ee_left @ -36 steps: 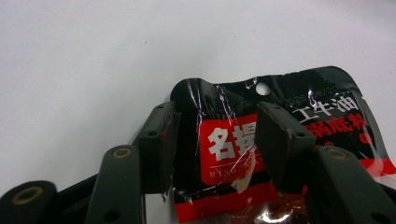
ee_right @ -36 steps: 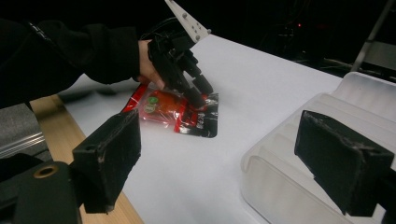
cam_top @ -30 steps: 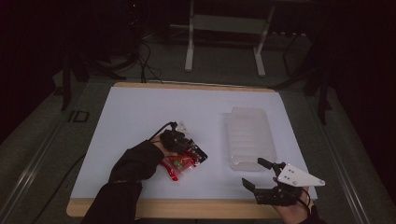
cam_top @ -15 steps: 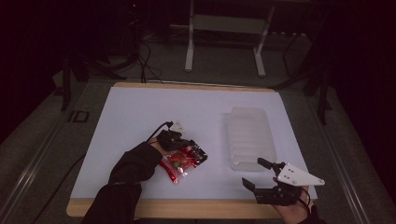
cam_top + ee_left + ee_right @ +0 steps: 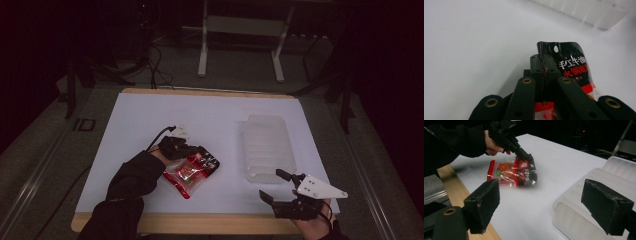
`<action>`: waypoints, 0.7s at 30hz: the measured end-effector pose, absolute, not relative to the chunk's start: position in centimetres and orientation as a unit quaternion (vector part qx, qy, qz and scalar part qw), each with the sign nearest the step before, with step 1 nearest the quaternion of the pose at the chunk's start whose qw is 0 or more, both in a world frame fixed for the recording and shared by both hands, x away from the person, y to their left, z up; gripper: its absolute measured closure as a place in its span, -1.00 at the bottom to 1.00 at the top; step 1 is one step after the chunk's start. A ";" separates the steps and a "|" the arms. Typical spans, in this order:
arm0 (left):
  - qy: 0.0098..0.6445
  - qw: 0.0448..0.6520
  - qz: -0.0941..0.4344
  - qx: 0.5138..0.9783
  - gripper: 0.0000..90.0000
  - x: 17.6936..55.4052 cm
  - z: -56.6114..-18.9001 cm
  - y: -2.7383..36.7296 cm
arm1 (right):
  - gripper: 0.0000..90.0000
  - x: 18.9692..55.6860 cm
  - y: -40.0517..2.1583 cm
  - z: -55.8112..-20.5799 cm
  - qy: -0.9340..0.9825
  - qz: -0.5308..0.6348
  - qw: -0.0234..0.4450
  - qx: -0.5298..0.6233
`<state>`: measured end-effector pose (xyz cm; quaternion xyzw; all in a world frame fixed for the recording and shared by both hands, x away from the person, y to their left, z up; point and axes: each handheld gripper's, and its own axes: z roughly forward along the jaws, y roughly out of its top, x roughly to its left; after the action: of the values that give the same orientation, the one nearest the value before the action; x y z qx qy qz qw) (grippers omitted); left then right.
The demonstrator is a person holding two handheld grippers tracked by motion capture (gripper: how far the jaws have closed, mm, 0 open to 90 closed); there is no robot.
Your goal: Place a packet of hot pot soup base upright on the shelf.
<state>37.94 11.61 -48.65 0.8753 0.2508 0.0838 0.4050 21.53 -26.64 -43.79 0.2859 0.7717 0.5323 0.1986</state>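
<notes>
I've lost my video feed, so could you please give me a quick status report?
Left gripper shut on snack packet edge. Right gripper open, idle beside clear container. Nothing between packet and container.

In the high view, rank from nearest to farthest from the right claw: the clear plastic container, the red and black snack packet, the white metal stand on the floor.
1. Clear plastic container, just ahead of the right claw.
2. Red and black snack packet, off to its left, pinched by the left claw.
3. White metal stand, on the floor beyond the table's far edge.
</notes>
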 end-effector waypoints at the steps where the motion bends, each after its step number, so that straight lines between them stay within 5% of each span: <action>1: 0.251 0.408 0.081 0.874 0.98 37.7 -48.3 11.8 | -0.66 21.5 -26.6 -43.8 0.771 0.533 0.198 0.286; 21: 0.217 0.461 0.099 0.855 0.98 34.0 -43.2 12.3 | -0.66 21.5 -26.4 -43.8 0.774 0.533 0.196 0.281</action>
<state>33.99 12.29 -43.23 0.8549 0.2172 0.0987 0.4607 21.52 -26.45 -43.77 0.2811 0.7736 0.5331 0.1956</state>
